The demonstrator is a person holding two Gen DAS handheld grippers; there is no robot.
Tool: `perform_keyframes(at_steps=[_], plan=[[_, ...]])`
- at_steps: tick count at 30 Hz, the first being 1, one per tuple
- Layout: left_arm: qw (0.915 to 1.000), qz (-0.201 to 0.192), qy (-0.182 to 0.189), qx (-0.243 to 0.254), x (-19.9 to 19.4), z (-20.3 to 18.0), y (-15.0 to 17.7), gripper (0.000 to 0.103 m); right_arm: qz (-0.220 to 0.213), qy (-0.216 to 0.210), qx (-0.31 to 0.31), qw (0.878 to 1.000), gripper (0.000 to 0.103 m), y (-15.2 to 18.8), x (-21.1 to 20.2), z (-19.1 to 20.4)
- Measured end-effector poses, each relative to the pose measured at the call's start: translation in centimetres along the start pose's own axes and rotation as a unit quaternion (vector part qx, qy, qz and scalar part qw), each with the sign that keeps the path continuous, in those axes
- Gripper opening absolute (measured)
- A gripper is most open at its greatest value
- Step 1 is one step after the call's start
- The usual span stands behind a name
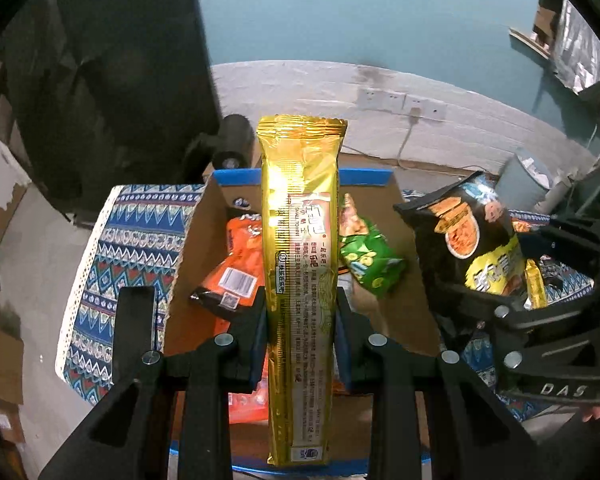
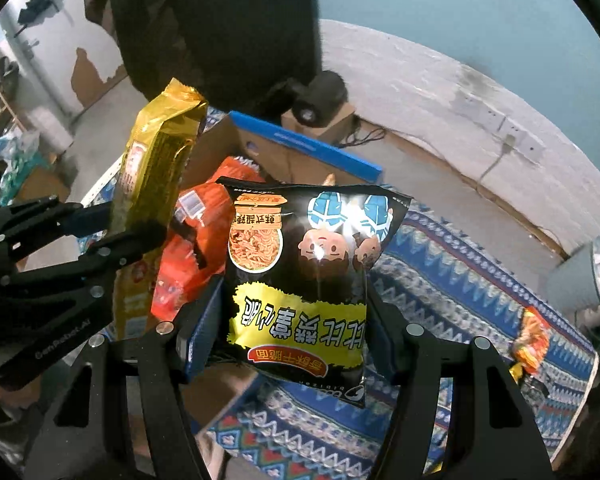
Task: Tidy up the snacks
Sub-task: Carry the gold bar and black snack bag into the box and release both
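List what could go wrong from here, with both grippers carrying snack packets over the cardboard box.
1. The left gripper pinches the long gold packet low down, so its tall free end might tip or swing against the box wall.
2. The right gripper holds the black bag close beside the gold packet; the two could collide on lowering.
3. The orange packet and green packet already lie in the box, so new packets may land askew.

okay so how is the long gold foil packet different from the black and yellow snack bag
The long gold foil packet is narrow and stick-shaped; the black and yellow snack bag is broad and puffy. The gold one is clamped in the left gripper, the black one in the right gripper. Both are sealed and held above the cardboard box.
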State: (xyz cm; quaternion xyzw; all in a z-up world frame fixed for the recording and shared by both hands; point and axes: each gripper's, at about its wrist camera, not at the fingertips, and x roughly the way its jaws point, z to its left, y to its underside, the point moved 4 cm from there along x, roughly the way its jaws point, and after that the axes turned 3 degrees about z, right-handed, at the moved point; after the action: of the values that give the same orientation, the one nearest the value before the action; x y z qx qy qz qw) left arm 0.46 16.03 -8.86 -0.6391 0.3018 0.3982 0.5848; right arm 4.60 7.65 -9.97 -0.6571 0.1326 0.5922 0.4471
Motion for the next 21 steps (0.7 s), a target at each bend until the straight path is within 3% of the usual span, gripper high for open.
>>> perform_keyframes(at_steps=[12,17,21], plan=[[0.9991,0.034,-0.019,-0.019,2.3,1.9,0.7,0.031,0.039,-0.025,-0.013,0.999,0.066,-0.7,3.7,2.0],[0.9989,0.028,-0.029,-0.023,1.7,1.8,0.4,0.053,0.034,-0.014,-0.014,0.999,0.075,-0.3,3.1,1.8],[0.9991,0.027,-0.023,-0.025,1.6,1.3,0.2,0.060,0.028,-0.011,-0.007,1.000,0.075,0.0,2.2,1.0]])
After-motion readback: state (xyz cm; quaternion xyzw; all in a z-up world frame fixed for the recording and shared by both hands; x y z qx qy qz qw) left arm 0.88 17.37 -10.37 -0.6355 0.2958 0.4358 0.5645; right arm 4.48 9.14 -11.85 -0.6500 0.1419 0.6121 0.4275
